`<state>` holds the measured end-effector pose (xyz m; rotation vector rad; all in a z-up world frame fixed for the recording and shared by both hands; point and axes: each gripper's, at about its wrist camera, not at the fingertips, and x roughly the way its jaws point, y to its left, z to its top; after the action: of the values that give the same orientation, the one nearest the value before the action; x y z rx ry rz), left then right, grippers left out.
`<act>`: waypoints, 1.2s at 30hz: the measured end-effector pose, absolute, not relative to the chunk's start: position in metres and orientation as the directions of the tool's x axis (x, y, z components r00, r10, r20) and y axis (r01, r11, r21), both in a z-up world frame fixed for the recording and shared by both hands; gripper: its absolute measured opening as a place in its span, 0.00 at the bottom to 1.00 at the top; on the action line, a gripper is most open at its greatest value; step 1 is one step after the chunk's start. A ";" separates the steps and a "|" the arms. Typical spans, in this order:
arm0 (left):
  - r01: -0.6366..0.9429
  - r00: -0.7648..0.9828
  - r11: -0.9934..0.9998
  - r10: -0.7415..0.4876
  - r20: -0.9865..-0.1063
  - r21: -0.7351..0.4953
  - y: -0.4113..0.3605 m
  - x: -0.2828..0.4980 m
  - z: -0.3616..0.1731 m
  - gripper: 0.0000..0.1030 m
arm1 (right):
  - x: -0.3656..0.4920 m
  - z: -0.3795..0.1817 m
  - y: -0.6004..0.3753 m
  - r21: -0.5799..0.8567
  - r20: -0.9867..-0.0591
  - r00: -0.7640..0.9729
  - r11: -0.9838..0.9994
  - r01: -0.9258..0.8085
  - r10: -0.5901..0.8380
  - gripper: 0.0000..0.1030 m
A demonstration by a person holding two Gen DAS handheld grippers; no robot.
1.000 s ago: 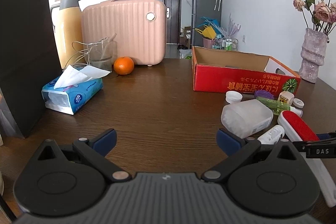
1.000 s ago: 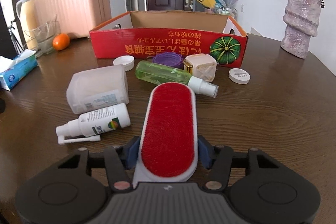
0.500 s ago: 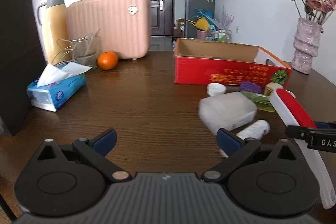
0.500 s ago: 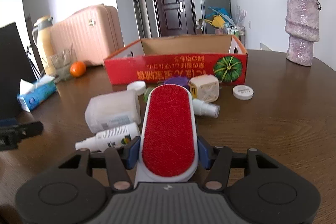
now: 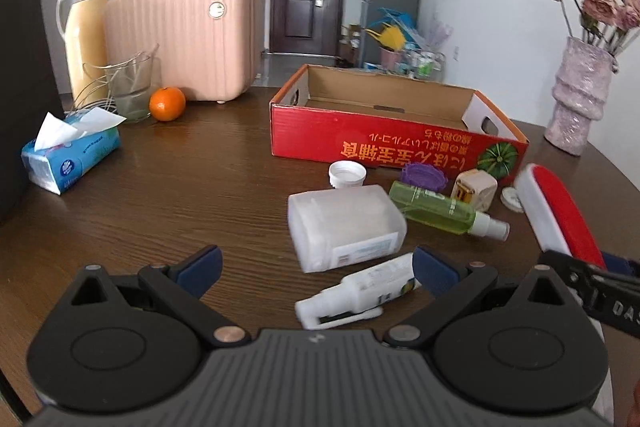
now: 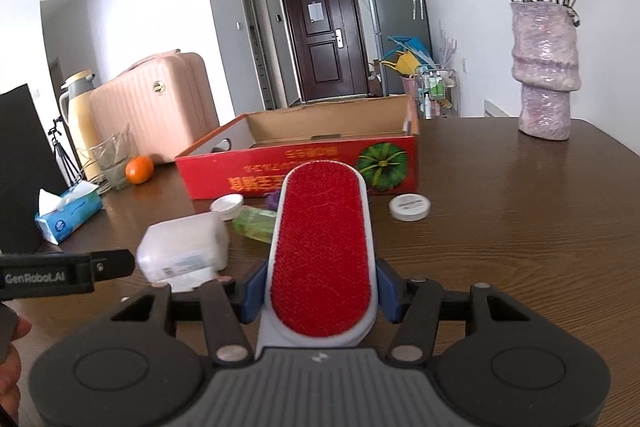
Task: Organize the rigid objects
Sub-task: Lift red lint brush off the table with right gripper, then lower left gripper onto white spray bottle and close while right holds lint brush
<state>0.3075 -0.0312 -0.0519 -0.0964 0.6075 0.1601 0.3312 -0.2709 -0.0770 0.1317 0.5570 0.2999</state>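
The right gripper (image 6: 322, 297) is clamping its jaws on the sides of the red lint brush (image 6: 322, 251), which is sitting at centre frame with its long axis pointing straight up the picture toward the red cardboard box (image 6: 304, 163) beyond, while the left gripper (image 5: 316, 267) is hanging with its jaws spread wide and empty. Between brush and box, the white cap (image 6: 227, 206), green spray bottle (image 6: 256, 223) and white round lid (image 6: 410, 207) are lying low, so the box's near wall is probably the thing to clear. At lower centre of the left view, the white spray bottle (image 5: 356, 297) is lying crosswise just ahead of the open jaws, with the frosted container (image 5: 344, 227) right behind it.
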 end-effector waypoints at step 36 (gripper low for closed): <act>-0.482 0.631 0.876 0.333 -0.701 -0.018 -0.088 0.359 -0.090 1.00 | 0.344 -0.093 -0.330 0.187 -0.535 0.799 0.961 -0.204 0.274 0.53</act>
<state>0.3590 -0.0876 -0.0901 -0.2116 0.7561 0.4702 0.3438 -0.3297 -0.0925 0.1219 0.5912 0.2573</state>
